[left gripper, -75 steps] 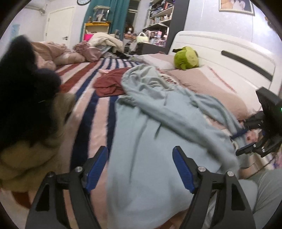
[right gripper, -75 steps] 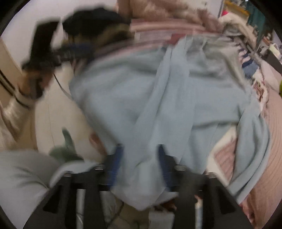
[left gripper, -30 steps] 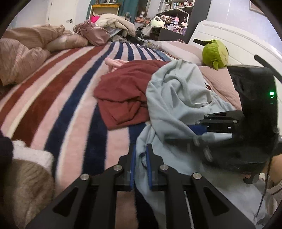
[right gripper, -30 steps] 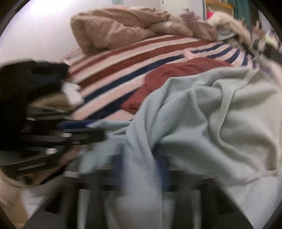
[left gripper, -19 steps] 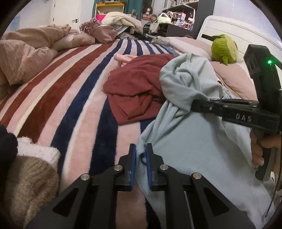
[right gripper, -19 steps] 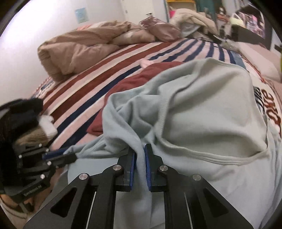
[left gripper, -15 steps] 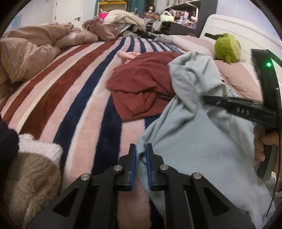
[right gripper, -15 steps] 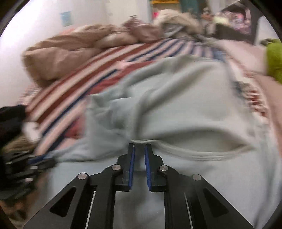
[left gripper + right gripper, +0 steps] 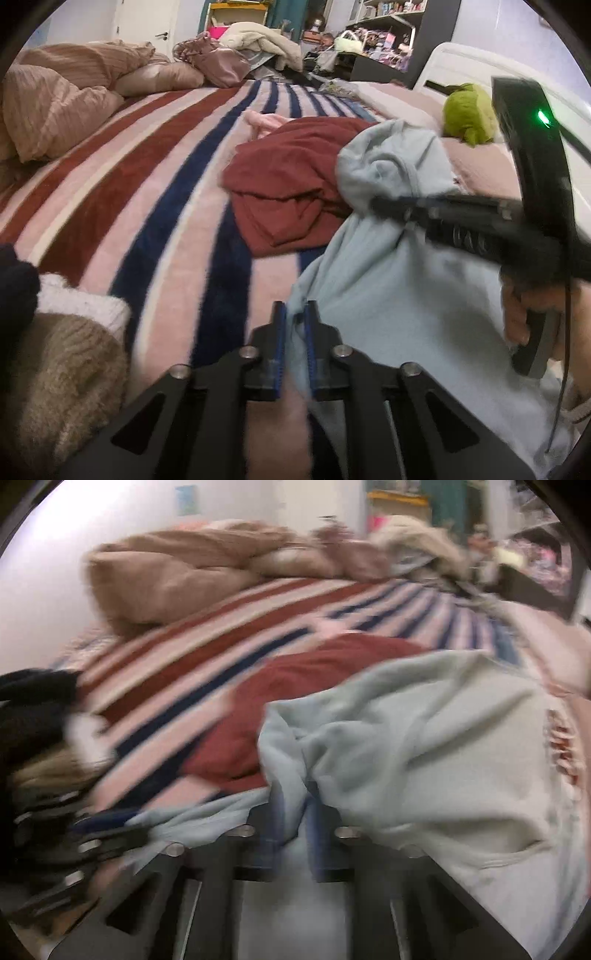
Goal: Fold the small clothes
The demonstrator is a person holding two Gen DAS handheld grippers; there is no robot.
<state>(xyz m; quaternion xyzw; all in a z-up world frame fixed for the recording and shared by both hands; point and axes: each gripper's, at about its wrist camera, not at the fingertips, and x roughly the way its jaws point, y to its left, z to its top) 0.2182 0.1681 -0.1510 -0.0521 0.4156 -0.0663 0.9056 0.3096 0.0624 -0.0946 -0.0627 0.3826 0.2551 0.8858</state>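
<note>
left gripper [image 9: 294,321]: blue pads pinched on an edge of the light blue garment [image 9: 388,288], cloth runs up between the fingers; its jaws have just been closing
right gripper [image 9: 295,805]: frame is motion-blurred, jaws nearly together with a bunched fold of the same garment between them, so clamped on it
right gripper, left-wrist view [image 9: 380,205]: comes in from the right edge, fingers reach into the garment higher up; a hand [image 9: 528,310] wraps its handle, green light on the body
left gripper, right-wrist view [image 9: 107,823]: low at the left edge, blurred
light blue garment: near edge of the bed, right half, crumpled, held at two points, far end heaped up
dark red garment [image 9: 291,184]: mid-bed, just beyond the blue one, partly under its heap
pink item [image 9: 264,122]: just behind the red garment
striped blanket [image 9: 155,192]: covers the bed, pink, maroon and navy stripes
knit pile [image 9: 55,362]: near left corner, tan, white and black pieces
tan duvet [image 9: 59,96]: far left side, bunched
green plush toy [image 9: 469,112]: right side by the white headboard [image 9: 476,62]
</note>
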